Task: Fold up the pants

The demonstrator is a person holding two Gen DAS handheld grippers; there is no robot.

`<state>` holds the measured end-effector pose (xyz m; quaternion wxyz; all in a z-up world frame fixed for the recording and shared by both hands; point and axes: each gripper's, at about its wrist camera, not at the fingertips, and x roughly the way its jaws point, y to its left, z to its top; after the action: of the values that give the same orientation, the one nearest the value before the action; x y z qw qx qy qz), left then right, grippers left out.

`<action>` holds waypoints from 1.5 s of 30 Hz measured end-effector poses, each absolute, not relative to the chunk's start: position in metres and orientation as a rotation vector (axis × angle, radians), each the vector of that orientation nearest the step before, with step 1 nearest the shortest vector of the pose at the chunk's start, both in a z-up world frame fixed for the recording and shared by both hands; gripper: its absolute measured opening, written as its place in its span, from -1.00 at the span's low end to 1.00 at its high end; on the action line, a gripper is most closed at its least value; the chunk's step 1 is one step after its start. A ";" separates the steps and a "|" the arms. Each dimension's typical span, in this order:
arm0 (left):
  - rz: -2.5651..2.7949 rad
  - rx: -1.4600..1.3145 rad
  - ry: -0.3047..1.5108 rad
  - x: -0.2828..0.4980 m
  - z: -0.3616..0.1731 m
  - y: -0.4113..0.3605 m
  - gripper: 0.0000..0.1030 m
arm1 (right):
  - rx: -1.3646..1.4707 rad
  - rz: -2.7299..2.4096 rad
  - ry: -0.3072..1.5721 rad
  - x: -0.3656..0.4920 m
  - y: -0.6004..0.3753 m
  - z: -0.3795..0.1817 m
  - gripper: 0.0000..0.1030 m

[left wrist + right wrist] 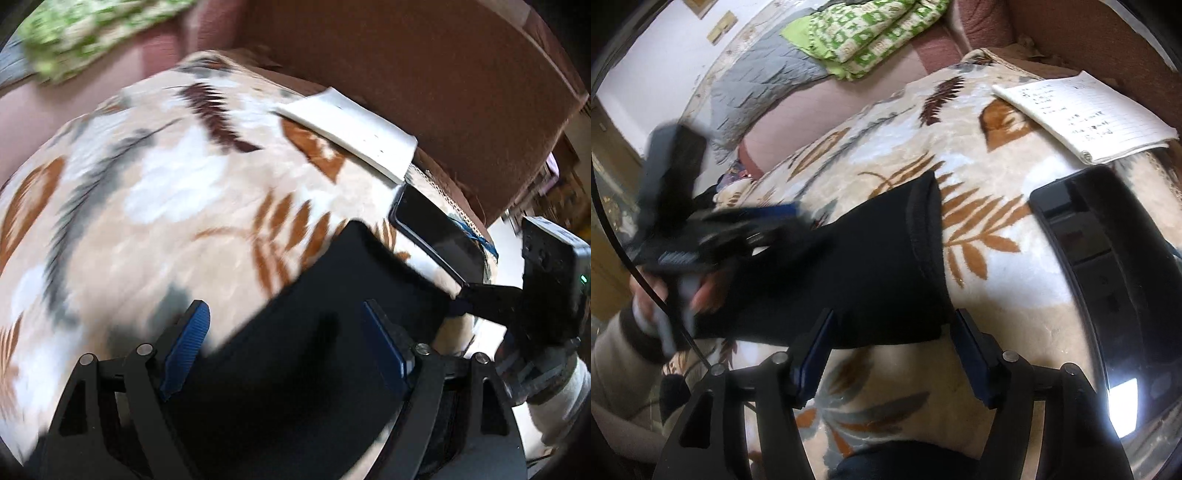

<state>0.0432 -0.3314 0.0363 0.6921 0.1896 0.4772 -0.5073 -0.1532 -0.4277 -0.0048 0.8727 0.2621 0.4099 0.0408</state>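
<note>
The black pants (879,266) lie folded on a leaf-patterned blanket (997,280), with a hemmed edge toward the notebook. My right gripper (894,354) stands open at their near edge. The cloth's edge runs between its blue pads (973,354), which do not press on it. My left gripper (286,339) is open above the pants (332,350), its left pad (188,343) over bare blanket. In the right wrist view the left gripper (786,221) is a blur over the pants' left part, with a hand (701,291) on its handle.
A lined notebook (1086,114) and a black phone (1108,258) lie on the blanket's right side, near the brown sofa back (424,74). A green patterned quilt (871,33) and a grey quilt (764,74) lie farther back on the pink seat.
</note>
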 end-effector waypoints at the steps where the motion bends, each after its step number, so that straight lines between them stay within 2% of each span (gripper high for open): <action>1: -1.144 0.428 1.072 0.044 0.033 -0.337 0.62 | 0.554 0.098 0.848 -0.154 -0.429 -0.006 0.32; 5: -1.227 0.458 1.126 0.038 0.014 -0.363 0.62 | 0.599 0.152 0.818 -0.153 -0.436 -0.011 0.36; 8: -1.252 0.502 1.037 0.025 0.009 -0.368 0.62 | 0.625 0.178 0.814 -0.150 -0.440 -0.014 0.36; 9: -1.252 0.499 1.028 0.024 0.007 -0.370 0.60 | 0.617 0.183 0.823 -0.147 -0.440 -0.014 0.32; 10: -1.255 0.487 1.024 0.025 0.007 -0.370 0.54 | 0.590 0.182 0.839 -0.143 -0.438 -0.014 0.11; 11: -1.257 0.478 1.019 0.025 0.006 -0.370 0.34 | 0.557 0.163 0.857 -0.137 -0.435 -0.014 -0.12; 12: -1.266 0.466 1.015 0.025 0.007 -0.369 -0.11 | 0.547 0.145 0.870 -0.133 -0.434 -0.015 -0.62; 14: -1.292 0.418 1.047 0.029 0.009 -0.368 -0.62 | 0.606 0.150 0.867 -0.128 -0.439 -0.015 -0.76; 17: -1.274 0.376 1.044 0.031 0.024 -0.358 -0.77 | 0.613 0.160 0.814 -0.131 -0.431 0.004 -0.79; 23: -1.216 0.244 0.959 0.046 0.090 -0.292 -0.78 | 0.531 0.232 0.685 -0.136 -0.392 0.070 -0.79; 25: -1.142 0.187 0.965 0.056 0.107 -0.254 -0.72 | 0.474 0.280 0.668 -0.130 -0.369 0.090 -0.79; 26: -1.100 0.157 0.974 0.062 0.112 -0.235 -0.53 | 0.441 0.299 0.666 -0.125 -0.354 0.097 -0.79; 27: -1.059 0.125 0.976 0.067 0.116 -0.216 -0.15 | 0.398 0.322 0.674 -0.118 -0.335 0.102 -0.79; 29: -0.971 0.043 0.956 0.073 0.120 -0.167 0.22 | 0.349 0.356 0.696 -0.109 -0.310 0.101 -0.79; 34: -0.770 -0.022 0.960 0.075 0.110 -0.078 0.25 | 0.245 0.427 0.831 -0.071 -0.227 0.055 -0.77; 37: -0.711 -0.035 1.008 0.070 0.096 -0.056 0.25 | 0.241 0.434 0.946 -0.055 -0.197 0.017 -0.53; 38: -0.697 -0.040 1.022 0.067 0.092 -0.052 0.25 | 0.251 0.425 0.931 -0.058 -0.198 0.020 -0.53; 39: -0.694 -0.044 1.027 0.063 0.088 -0.049 0.25 | 0.281 0.446 0.917 -0.065 -0.205 0.027 -0.38; 40: -0.694 -0.044 1.029 0.059 0.085 -0.048 0.25 | 0.322 0.471 0.909 -0.068 -0.214 0.033 -0.10; 42: -0.687 -0.033 1.032 0.051 0.080 -0.053 0.25 | 0.430 0.485 0.825 -0.086 -0.245 0.053 0.16; 45: -0.689 -0.019 1.036 0.041 0.073 -0.069 0.25 | 0.448 0.387 0.775 -0.099 -0.278 0.069 0.19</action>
<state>0.0410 -0.0688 0.0733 0.8126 -0.0088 0.4854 -0.3226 -0.0987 -0.2782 0.0690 0.8835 0.2152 0.3723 0.1860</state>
